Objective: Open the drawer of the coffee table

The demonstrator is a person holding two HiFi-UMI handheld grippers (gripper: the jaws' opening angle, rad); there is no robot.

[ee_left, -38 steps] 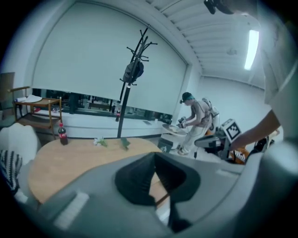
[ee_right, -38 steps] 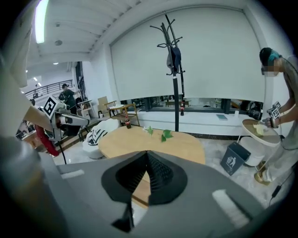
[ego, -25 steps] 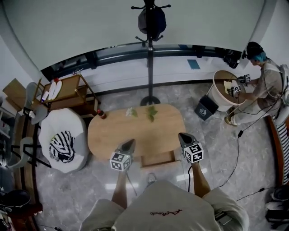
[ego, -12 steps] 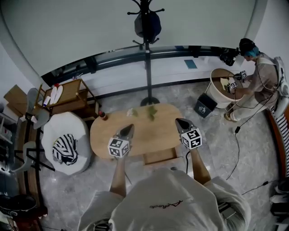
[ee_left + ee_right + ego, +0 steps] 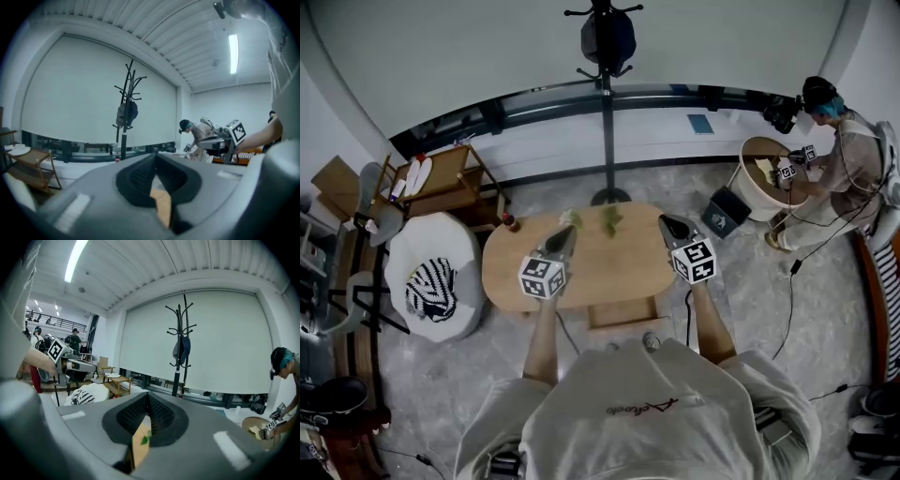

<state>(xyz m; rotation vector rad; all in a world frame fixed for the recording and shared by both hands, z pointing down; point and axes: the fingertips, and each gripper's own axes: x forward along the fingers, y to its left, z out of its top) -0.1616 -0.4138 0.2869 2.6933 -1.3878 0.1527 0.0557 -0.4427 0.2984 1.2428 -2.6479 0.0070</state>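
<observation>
Since the drawer (image 5: 622,312) is seen pulled out at the near side of the table (image 5: 511,272), the opening is judged done. The jaws of the left gripper (image 5: 566,233) and right gripper (image 5: 666,223) are held together, empty, above the table (only withdrawal remains). A coat stand (image 5: 605,112) is seen beyond.

oval wooden coffee table (image 5: 614,272) on grey floor (image 5: 422,375); small bottle (image 5: 510,222), leafy sprigs (image 5: 610,217) along far edge

At twelve o'clock, coat stand (image 5: 606,112); at nine, white seat (image 5: 431,242) with striped cloth (image 5: 429,289); at ten, wooden shelf (image 5: 450,183); at two, person (image 5: 853,173).
</observation>
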